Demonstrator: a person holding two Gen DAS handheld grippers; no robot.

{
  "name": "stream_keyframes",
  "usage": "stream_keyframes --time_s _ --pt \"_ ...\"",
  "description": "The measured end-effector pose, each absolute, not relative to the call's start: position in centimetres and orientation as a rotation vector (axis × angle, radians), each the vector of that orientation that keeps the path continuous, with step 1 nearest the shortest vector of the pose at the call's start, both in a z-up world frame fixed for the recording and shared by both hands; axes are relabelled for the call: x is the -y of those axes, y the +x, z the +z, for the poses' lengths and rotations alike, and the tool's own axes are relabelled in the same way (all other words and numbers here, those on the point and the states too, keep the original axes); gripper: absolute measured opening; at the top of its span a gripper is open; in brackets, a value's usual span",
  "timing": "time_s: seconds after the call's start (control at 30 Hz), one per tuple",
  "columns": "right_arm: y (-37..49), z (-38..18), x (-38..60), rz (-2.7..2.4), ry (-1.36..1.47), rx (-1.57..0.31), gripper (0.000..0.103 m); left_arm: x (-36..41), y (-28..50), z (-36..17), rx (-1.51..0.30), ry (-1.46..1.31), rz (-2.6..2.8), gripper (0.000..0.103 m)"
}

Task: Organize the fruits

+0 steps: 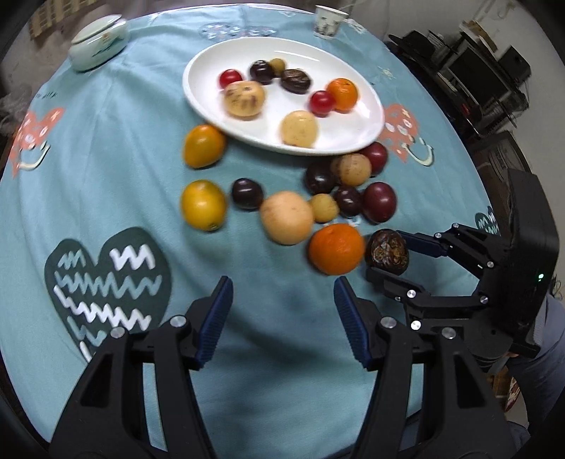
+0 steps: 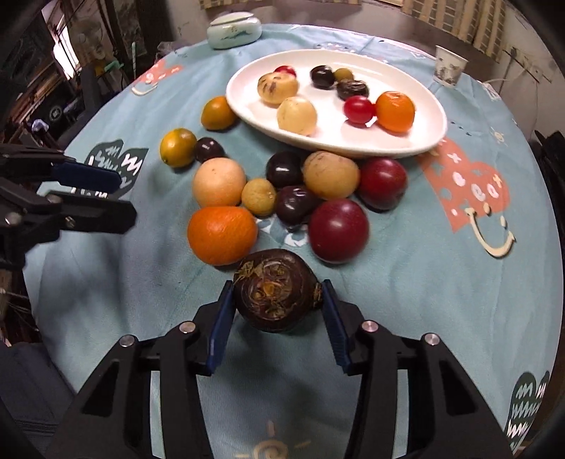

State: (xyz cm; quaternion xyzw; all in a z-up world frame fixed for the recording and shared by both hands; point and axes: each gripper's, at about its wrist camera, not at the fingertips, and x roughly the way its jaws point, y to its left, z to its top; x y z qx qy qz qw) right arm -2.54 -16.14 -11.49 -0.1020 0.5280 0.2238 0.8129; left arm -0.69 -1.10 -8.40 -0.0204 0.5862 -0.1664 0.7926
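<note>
A round table is covered by a pale blue tablecloth (image 2: pixel 441 282) printed with hearts and smiling faces. Toward its far side a white oval plate (image 2: pixel 416 141) is set, and on it lie eight fruits, among them a small orange (image 2: pixel 394 111), a cherry tomato (image 2: pixel 358 109) touching it, and two pale speckled fruits. Just in front of the plate a loose cluster of fruit is spread on the cloth: a large orange (image 2: pixel 221 234), a peach-coloured round fruit (image 2: pixel 219 182), two dark red plums (image 2: pixel 338 236), several smaller dark plums and two yellow-green citrus (image 2: pixel 177 146) (slightly apart, on the left of the right wrist view). A lidded ceramic jar (image 2: pixel 233 30) and a paper cup (image 2: pixel 449 65) are placed at the far edge.

The right gripper (image 2: pixel 277 302) is clenched on a dark brown, rough-skinned fruit (image 2: pixel 277 294), which is pinched between the blue pads just beside the large orange; whether it is lifted off the cloth cannot be told. The left gripper (image 1: pixel 282 307) is held released over bare cloth, its fingers well apart and nothing between them.
</note>
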Motion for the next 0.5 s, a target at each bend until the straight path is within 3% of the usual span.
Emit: stream_keyframes --time_s 0.5 --pt "-4.3 -11.7 20.8 0.403 -0.113 -1.154 0.049 9.1 0.2 -10.5 -1.312 0.066 -0.488 0.060"
